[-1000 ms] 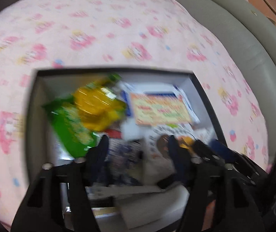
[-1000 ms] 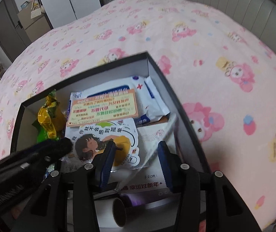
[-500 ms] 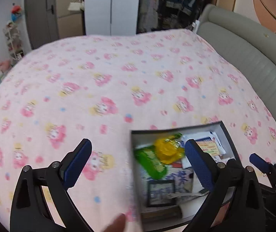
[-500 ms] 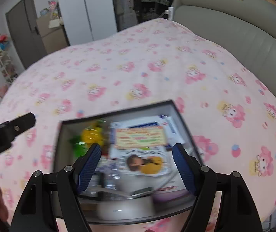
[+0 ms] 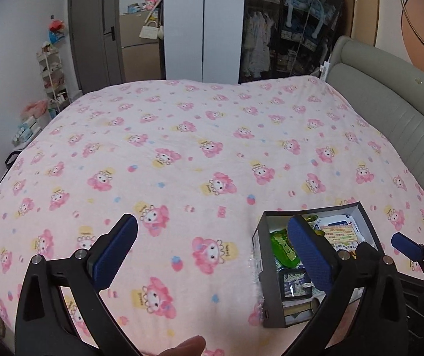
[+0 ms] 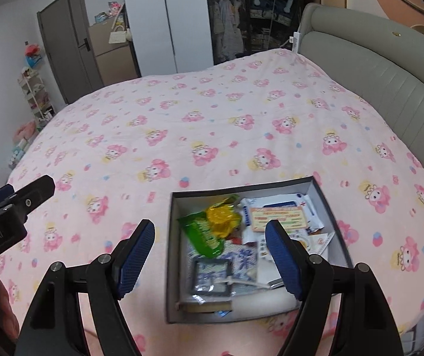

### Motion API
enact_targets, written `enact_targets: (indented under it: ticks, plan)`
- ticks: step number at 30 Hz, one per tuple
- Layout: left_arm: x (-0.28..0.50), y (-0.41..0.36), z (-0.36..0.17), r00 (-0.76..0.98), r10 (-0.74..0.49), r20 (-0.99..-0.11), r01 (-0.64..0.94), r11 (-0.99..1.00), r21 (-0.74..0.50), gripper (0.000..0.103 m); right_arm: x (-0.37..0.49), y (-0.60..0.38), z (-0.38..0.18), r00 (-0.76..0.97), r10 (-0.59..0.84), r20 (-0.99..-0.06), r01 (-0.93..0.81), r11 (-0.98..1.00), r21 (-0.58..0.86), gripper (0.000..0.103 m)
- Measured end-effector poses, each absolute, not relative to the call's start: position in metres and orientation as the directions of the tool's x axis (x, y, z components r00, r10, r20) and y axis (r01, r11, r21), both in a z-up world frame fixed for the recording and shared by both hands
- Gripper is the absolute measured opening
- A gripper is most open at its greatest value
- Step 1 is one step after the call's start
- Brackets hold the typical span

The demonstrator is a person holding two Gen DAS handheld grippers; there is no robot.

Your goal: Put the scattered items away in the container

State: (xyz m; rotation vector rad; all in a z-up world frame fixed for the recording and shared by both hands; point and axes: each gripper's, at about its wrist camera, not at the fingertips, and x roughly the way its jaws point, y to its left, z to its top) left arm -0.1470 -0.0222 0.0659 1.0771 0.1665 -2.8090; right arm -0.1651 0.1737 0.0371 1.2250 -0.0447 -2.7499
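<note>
A dark open box (image 6: 327,198) sits on the pink bedspread near the front right; it also shows in the left wrist view (image 5: 259,246). Inside lie a green snack packet (image 6: 203,234), a yellow wrapper (image 6: 222,216), an orange-edged card (image 6: 277,218), white pouches and a small framed packet (image 6: 212,276). My right gripper (image 6: 210,259) is open and empty, raised above the box's front. My left gripper (image 5: 212,252) is open and empty, raised left of the box; its right finger (image 5: 309,255) overlaps the box.
The pink cartoon-print bedspread (image 5: 182,154) covers the bed. A grey padded headboard (image 5: 390,109) runs along the right. A white wardrobe (image 5: 203,23), a dark door and a shelf rack (image 5: 51,71) stand beyond the bed. The left gripper's side shows at the right wrist view's left edge (image 6: 10,207).
Both grippers have lifted up and back from inside the box and opened wide. The box now looks small and the whole bed is in view.
</note>
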Motion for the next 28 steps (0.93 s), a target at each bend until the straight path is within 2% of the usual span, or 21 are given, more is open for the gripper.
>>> enact_targets:
  ticks: [14, 18, 28]
  plan:
    - [-0.043, -0.013, 0.081, -0.771, -0.068, -0.634, 0.135, -0.989, -0.059, 0.102, -0.069, 0.158, 0.07, -0.743, -0.154, -0.651, 0.158, -0.986, 0.052, 0.076]
    - [-0.014, -0.007, 0.08, -0.781, -0.063, -0.622, 0.129, -0.99, -0.061, 0.102, -0.04, 0.162, 0.071, -0.774, -0.13, -0.619, 0.14, -0.99, 0.034, 0.084]
    - [0.012, -0.005, 0.052, -0.757, -0.06, -0.651, 0.155, -0.984, -0.089, 0.102, -0.016, 0.169, 0.05, -0.752, -0.149, -0.642, 0.149, -0.987, 0.054, 0.084]
